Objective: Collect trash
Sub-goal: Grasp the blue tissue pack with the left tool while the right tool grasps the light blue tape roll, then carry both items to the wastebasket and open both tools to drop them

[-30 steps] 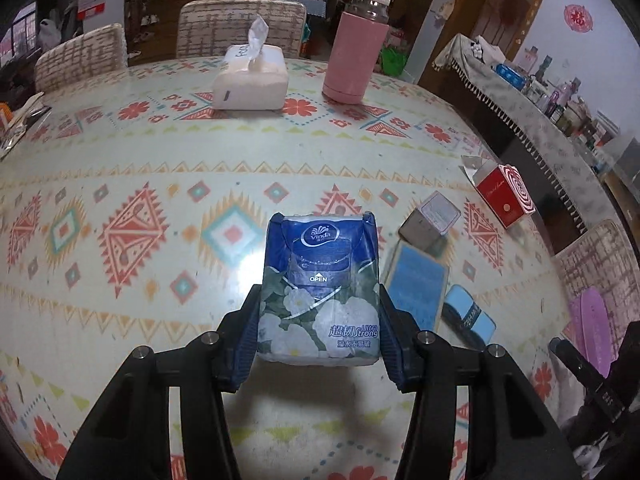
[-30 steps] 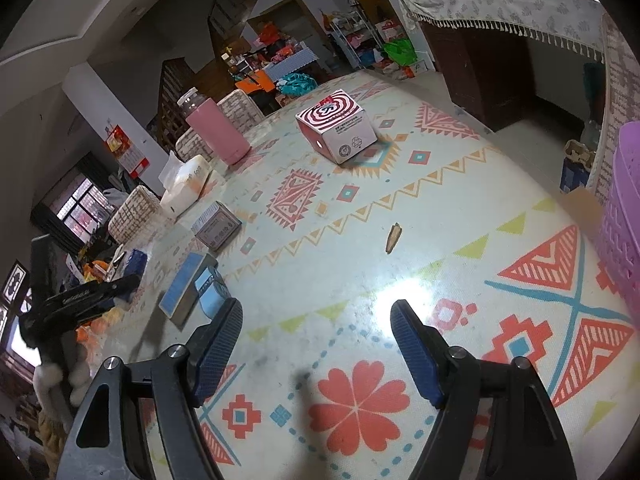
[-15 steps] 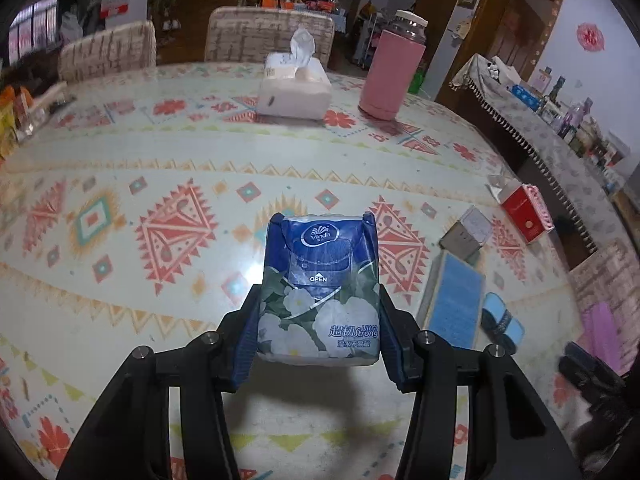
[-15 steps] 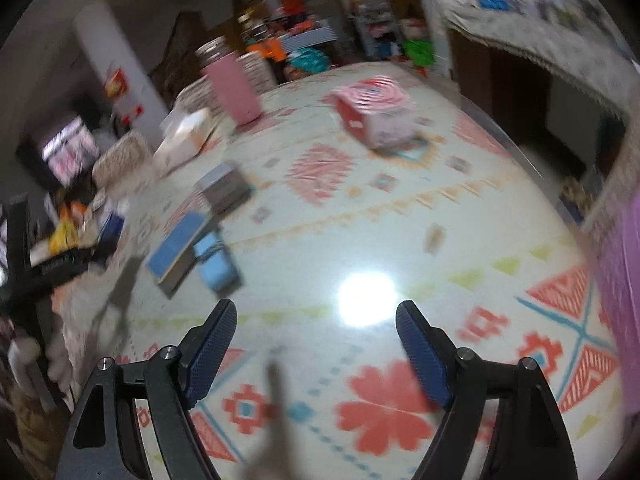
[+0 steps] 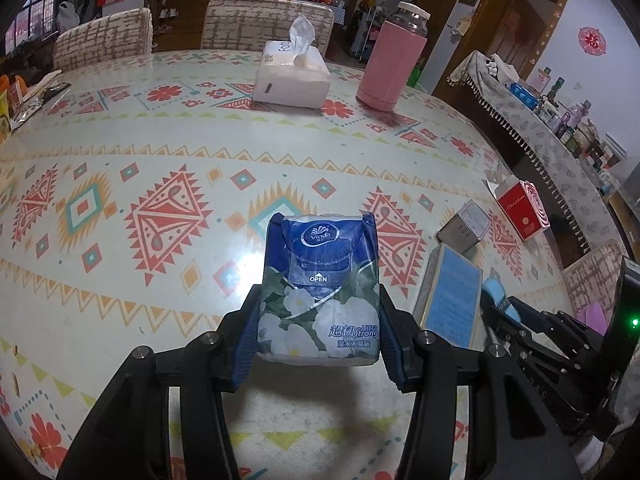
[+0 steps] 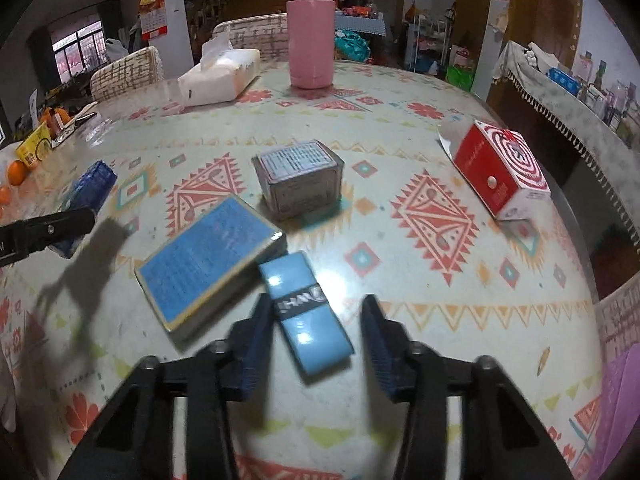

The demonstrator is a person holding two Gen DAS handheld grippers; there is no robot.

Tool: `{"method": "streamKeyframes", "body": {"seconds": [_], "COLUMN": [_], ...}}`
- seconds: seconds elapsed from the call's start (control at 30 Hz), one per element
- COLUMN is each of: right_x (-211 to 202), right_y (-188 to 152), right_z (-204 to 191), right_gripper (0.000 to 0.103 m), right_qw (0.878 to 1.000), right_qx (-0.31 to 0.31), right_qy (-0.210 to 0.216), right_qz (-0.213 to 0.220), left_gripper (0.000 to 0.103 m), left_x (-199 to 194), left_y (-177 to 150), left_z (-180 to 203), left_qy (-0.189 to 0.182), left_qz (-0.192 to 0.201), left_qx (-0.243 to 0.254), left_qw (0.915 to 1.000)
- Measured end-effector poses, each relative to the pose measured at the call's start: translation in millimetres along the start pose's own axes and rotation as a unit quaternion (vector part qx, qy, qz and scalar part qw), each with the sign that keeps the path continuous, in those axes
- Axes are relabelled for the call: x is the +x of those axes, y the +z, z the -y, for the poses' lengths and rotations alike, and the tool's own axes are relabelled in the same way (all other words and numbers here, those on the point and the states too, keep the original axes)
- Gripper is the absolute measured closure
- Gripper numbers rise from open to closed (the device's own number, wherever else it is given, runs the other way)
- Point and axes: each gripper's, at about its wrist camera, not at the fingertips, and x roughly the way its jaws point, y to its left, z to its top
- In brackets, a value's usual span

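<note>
My left gripper (image 5: 318,336) is shut on a blue Vinda tissue pack (image 5: 320,292) and holds it above the patterned table (image 5: 168,184). The pack also shows in the right wrist view (image 6: 86,196), clamped at the far left. My right gripper (image 6: 316,336) is open, its jaws on either side of a light blue wrapper (image 6: 306,312) that lies flat on the table. A blue flat box (image 6: 208,256), a grey tin box (image 6: 298,178) and a red-white carton (image 6: 500,168) lie beyond it.
A white tissue box (image 5: 290,76) and a pink bottle (image 5: 394,68) stand at the far side. Snack packets and oranges (image 6: 24,156) lie at the left edge. Chairs (image 5: 268,20) stand behind the table. A purple basket (image 6: 622,400) is at the right.
My right gripper swung left and came down over the light blue wrapper. My left gripper kept hold of the tissue pack and rose a little.
</note>
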Motion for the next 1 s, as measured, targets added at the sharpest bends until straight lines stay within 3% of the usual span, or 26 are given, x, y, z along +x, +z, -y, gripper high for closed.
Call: {"method": "streamKeyframes", "body": {"seconds": [0.03, 0.3, 0.6, 1.0], "right_x": [-1.0, -29.8, -85.4, -155.9], "right_y": [0.2, -11.5, -58.9, -127.7], "right_z": [-0.1, 9.2, 47.9, 93.8], "right_gripper": [0.074, 0.074, 0.074, 0.074], "right_qw": [1.000, 0.999, 0.992, 0.981], "right_qx": [0.001, 0.038, 0.112, 0.174], "right_qy": [-0.002, 0.021, 0.047, 0.004], "right_qz": [-0.001, 0.022, 0.041, 0.088], "left_gripper": [0.052, 0.052, 0.052, 0.052], "left_x": [-0.2, -0.5, -0.1, -5.7], "left_y": [0.2, -1.5, -4.2, -14.4], "left_z": [0.7, 4.4, 8.0, 32.5], "left_qy": [-0.001, 0.000, -0.001, 0.001], "left_qz": [0.000, 0.002, 0.003, 0.015], "left_qx": [0.002, 0.010, 0.016, 0.053], "left_qw": [1.0000, 0.9999, 0.9999, 0.9985]}}
